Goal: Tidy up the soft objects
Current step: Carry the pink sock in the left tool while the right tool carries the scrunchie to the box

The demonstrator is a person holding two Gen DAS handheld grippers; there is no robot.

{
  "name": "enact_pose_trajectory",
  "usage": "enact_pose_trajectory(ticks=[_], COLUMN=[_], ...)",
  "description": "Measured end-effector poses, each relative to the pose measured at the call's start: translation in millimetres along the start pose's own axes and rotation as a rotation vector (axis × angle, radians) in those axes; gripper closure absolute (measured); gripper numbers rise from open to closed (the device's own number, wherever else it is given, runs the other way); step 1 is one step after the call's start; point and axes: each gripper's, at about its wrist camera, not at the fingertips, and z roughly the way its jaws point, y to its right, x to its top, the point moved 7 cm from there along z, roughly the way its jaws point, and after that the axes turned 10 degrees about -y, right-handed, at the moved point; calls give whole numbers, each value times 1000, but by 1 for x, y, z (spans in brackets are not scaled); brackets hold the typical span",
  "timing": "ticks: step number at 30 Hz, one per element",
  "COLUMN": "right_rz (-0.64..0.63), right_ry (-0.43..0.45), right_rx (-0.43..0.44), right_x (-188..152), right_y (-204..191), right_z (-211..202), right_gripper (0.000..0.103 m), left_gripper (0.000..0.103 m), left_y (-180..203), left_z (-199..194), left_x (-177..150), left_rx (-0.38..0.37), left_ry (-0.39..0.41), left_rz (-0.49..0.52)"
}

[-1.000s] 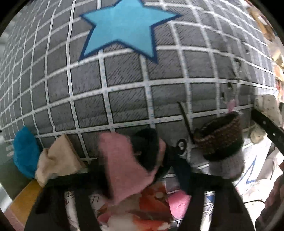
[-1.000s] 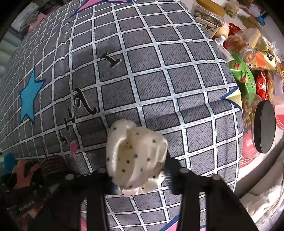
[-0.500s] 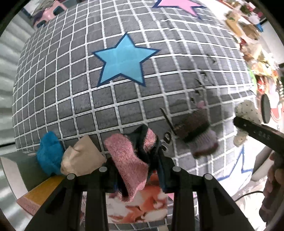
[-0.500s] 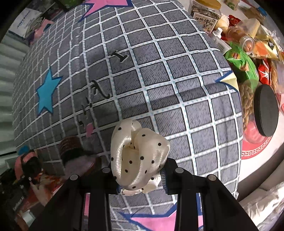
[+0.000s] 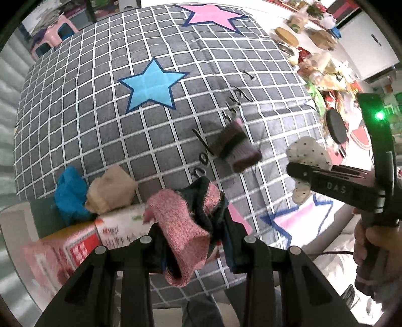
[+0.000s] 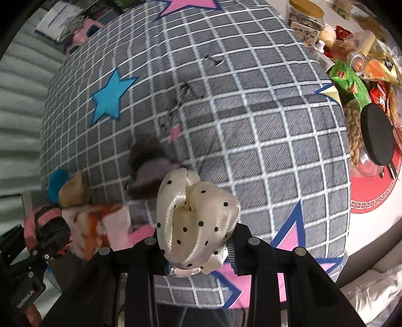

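Grey grid cloth (image 6: 251,130) with blue star (image 5: 150,86) and pink star (image 5: 212,16). Printed box (image 5: 83,241) at its left edge. Black lid (image 6: 377,133), seed jar (image 6: 305,17), snack packets (image 6: 351,80) at right.

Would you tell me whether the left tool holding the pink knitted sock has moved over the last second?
Yes. The left tool, shut on the pink knitted sock, has pulled back from the grey checked cushion; its blue star now looks smaller and farther.
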Motion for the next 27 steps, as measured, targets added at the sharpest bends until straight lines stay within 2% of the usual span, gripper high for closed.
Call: enact_pose_trajectory(ticks=[2,7,12,27], right_rz=[-20,-81,-140,-352], right_ry=[-7,-25,-37,-33], right_rx=[0,-5,-1,-7], right_x=[-20,-42,-67,-120], right_y=[-15,-32,-55,-153], right_z=[1,4,6,8], right_gripper=[69,69,69,69], left_gripper=[67,67,67,66], left_y=[0,10,8,-55], left_z=[1,-4,-7,-40], left_x=[-9,-43,-72,-144], left_rx=[-1,-3,-2,7], left_ry=[-3,-1,9,110], left_rz=[7,42,27,-161])
